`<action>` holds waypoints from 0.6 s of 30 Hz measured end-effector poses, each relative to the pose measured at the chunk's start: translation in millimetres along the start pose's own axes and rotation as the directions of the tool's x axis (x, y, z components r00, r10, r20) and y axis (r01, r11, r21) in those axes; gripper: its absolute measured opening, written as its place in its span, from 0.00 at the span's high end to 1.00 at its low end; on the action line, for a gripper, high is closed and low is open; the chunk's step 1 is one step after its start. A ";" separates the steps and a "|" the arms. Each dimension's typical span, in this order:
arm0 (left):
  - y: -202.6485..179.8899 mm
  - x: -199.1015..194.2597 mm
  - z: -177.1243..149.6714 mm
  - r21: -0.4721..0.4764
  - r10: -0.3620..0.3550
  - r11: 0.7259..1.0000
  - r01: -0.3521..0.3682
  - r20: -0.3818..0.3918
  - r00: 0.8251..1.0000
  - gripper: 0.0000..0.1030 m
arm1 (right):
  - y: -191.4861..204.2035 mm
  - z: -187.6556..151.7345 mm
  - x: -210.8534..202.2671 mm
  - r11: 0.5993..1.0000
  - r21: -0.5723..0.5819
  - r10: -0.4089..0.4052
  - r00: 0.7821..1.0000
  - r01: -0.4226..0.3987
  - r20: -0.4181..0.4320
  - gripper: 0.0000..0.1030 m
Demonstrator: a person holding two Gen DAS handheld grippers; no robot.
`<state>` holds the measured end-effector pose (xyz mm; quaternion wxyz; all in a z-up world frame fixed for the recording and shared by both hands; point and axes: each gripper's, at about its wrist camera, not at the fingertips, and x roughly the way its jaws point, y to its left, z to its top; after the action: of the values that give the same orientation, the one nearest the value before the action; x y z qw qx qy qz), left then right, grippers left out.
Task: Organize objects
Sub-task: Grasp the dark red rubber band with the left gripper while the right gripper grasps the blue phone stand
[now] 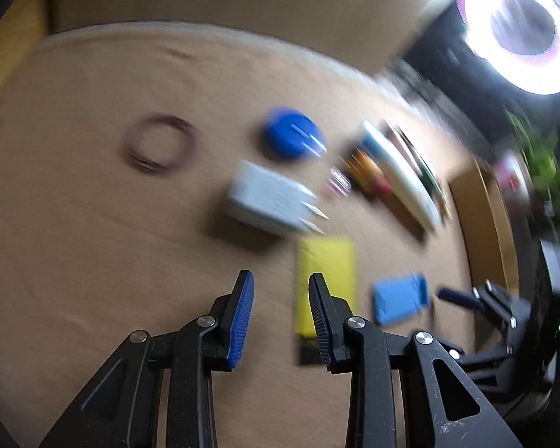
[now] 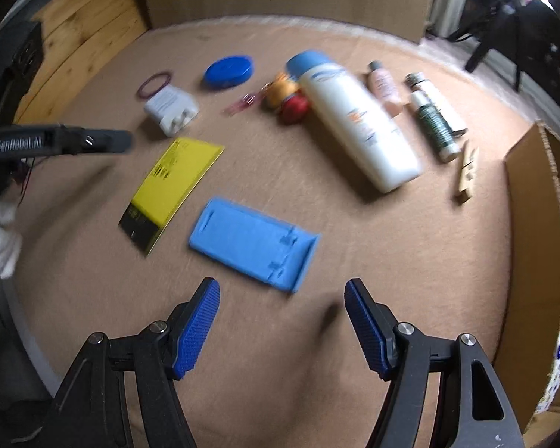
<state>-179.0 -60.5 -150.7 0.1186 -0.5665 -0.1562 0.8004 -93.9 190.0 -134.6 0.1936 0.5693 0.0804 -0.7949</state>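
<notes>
Loose objects lie on a round brown table. A yellow card, a blue phone case, a white plug adapter, a blue lid, a hair band ring and a large white bottle are spread out. My left gripper is open and empty, just short of the yellow card. My right gripper is open and empty, just short of the blue case.
Small bottles, a wooden clothespin, red and orange items lie at the far right. A cardboard box stands at the right edge. A ring light glows beyond the table. The left gripper shows in the right wrist view.
</notes>
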 end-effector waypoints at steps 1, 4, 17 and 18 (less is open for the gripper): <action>8.4 -3.5 4.0 -0.026 0.013 1.000 -0.013 0.014 1.000 0.68 | -2.8 3.4 -1.0 1.000 0.021 -0.006 1.000 0.006 0.019 0.36; 37.5 -17.6 22.1 -0.103 0.065 0.993 -0.058 0.073 0.995 0.68 | -10.2 13.0 -3.1 0.998 0.064 0.015 0.999 -0.017 0.034 0.36; 53.0 19.9 84.9 -0.067 0.170 0.983 -0.169 0.008 0.985 0.61 | -15.4 43.3 19.3 0.994 0.020 0.107 0.994 -0.107 -0.023 0.36; 49.4 24.4 88.5 -0.049 0.178 0.983 -0.177 0.001 0.984 0.51 | -13.0 44.0 19.3 0.995 0.000 0.104 0.994 -0.104 -0.035 0.35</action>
<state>-271.2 -107.4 -163.5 0.0324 -0.5789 -0.1250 0.8051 -142.8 182.4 -139.0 0.2338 0.5864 0.0546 -0.7736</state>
